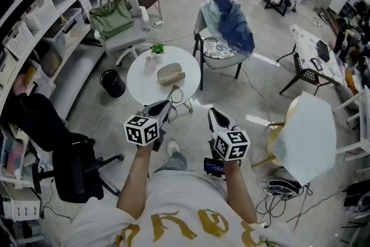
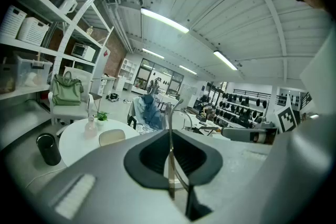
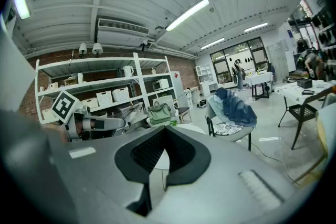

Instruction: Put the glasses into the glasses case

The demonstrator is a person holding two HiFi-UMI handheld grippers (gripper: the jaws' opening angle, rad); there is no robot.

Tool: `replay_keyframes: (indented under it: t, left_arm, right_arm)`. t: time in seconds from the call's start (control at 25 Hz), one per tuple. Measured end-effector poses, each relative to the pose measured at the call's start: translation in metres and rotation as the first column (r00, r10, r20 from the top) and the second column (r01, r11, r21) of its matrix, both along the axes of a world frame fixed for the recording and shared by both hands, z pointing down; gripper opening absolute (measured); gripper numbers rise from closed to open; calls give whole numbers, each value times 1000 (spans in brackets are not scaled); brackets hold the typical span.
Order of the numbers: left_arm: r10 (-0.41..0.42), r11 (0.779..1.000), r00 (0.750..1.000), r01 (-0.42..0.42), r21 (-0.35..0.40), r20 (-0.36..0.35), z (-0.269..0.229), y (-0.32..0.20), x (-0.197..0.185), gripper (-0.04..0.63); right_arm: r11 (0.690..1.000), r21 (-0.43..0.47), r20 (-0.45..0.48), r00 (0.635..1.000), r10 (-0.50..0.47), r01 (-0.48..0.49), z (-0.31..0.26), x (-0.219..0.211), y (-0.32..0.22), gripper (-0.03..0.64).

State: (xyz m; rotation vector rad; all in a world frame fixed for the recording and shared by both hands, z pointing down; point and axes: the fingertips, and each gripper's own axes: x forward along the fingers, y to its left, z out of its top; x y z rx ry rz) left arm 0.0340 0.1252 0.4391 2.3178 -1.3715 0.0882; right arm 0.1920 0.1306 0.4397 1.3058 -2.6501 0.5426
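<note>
left gripper view: glasses [image 2: 169, 119] in tool [image 2: 171, 157]

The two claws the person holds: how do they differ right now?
The left claw is shut on the glasses; the right claw is shut on nothing. The left claw reaches closer to the round table than the right claw. Both carry a marker cube.

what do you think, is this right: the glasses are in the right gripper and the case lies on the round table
Not quite. The glasses are in the left gripper, not the right, as the left gripper view shows. The right gripper is shut on nothing. The case does lie on the round table.
</note>
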Motion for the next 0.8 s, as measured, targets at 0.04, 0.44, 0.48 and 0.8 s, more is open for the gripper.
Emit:
replay_keyframes:
  t: [0.04, 0.44, 0.48, 0.8]
  left_arm:
    - [-1, 1000, 1000, 1, 2, -4, -1, 5, -1, 15]
    - [-43, 999, 998, 43, -9, -43, -2, 37, -22, 15]
    - [-48, 999, 998, 48, -12, -39, -1, 40, -24, 15]
    - [-69, 997, 997, 69, -36, -16, 6, 36, -47, 15]
  right_arm:
    - [1000, 4, 16, 1000, -13, 13, -2, -3, 4, 23]
    - [985, -16, 131, 977, -166, 169, -9, -47, 36, 23]
    - [984, -19, 147, 974, -171, 176, -10, -49, 36, 23]
    - [987, -43, 128, 980, -151, 158, -3, -64, 25, 24]
